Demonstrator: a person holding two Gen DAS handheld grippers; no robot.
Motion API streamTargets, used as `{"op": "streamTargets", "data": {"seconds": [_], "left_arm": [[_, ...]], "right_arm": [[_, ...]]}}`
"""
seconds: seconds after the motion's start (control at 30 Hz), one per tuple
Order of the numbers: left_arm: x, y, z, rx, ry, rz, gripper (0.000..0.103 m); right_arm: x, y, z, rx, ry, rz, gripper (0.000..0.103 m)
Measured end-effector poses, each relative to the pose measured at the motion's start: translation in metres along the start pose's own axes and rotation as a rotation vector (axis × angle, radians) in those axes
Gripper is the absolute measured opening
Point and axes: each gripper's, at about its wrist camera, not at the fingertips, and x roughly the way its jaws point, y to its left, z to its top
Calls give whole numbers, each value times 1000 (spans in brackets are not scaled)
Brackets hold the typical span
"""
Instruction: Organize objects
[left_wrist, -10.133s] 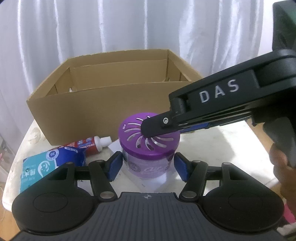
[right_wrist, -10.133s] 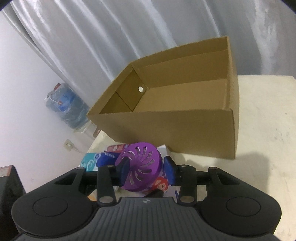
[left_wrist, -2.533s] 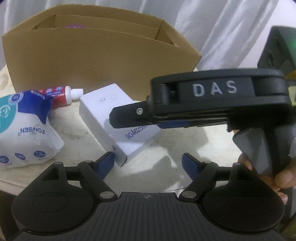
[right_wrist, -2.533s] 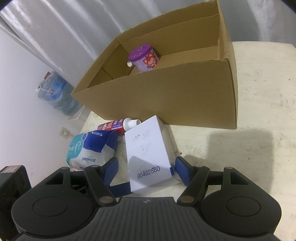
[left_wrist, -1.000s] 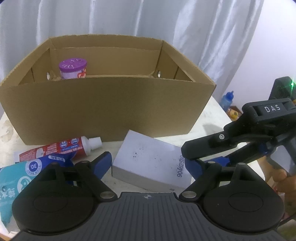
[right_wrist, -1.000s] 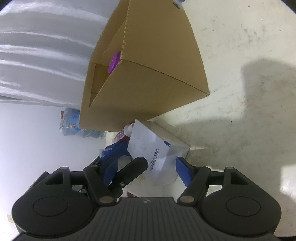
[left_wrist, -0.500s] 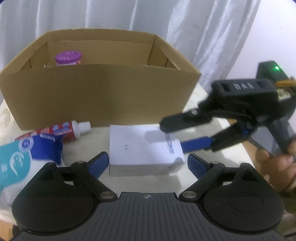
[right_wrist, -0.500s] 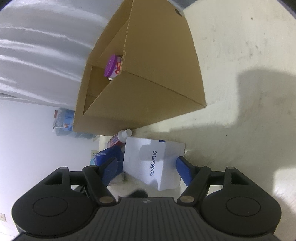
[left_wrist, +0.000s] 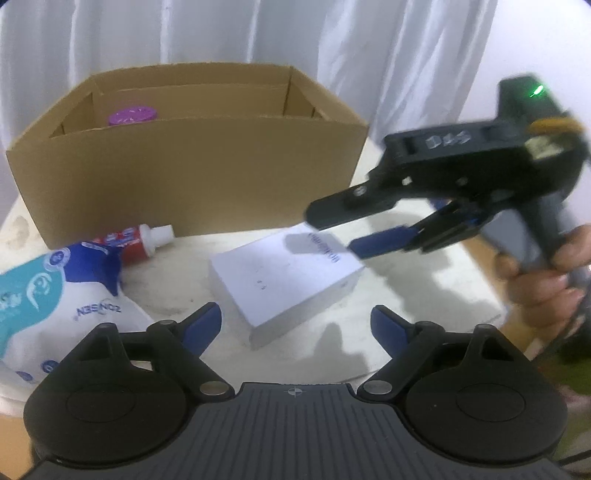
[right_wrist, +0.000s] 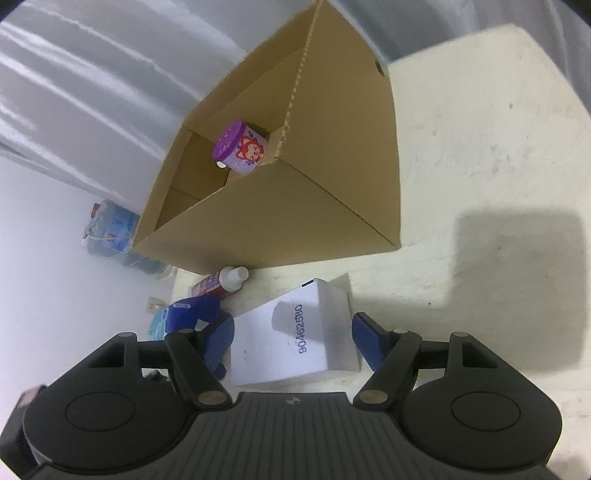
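Since half a second ago the white rectangular cardboard box (right_wrist: 295, 339) has swung askew. The left tongs (left_wrist: 295, 325), closing, are not touching it; the right tongs (right_wrist: 291, 343) straddle it, apart (no squeeze visible). Judged next for the brown corrugated carton (left_wrist: 192, 173) beyond both tongs. Cream, scuffed tabletop (right_wrist: 480, 155); grey curtains (left_wrist: 369, 44) behind.

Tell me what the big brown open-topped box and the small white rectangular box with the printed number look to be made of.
Big brown open-topped box: corrugated cardboard, matte; a serrated cut edge and folded flaps show. Small white rectangular box: probably thin paperboard, smooth and slightly satin, with crisp folded edges and ink printed straight on it; a plastic coating cannot be ruled out.
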Motion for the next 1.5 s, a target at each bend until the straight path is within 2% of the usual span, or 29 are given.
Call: {"op": "streamTargets", "data": {"seconds": [0.17,0.4,0.53,0.9,1.07,1.5], "left_arm": [[23,-7,1,69,76,109,73],[29,-4,1,26,71,119,61],[30,-4,2,3,76,130,60],[11,-15,-10,-68,115,98,60],[8,-26,-18,-49,124,88,60],[15,-26,-14,-9,113,114,68]], "right_arm": [[-3,-2,-6,-32,-13,-25,73],[6,1,-11,-89,-4,-63,58],[7,5,-16,-113,-5,-79,56],[-6,13,-34,-150,28,-115,56],[-10,14,-40,-172,27,-137,56],[-13,-3,-43,-107,12,-91,56]]}}
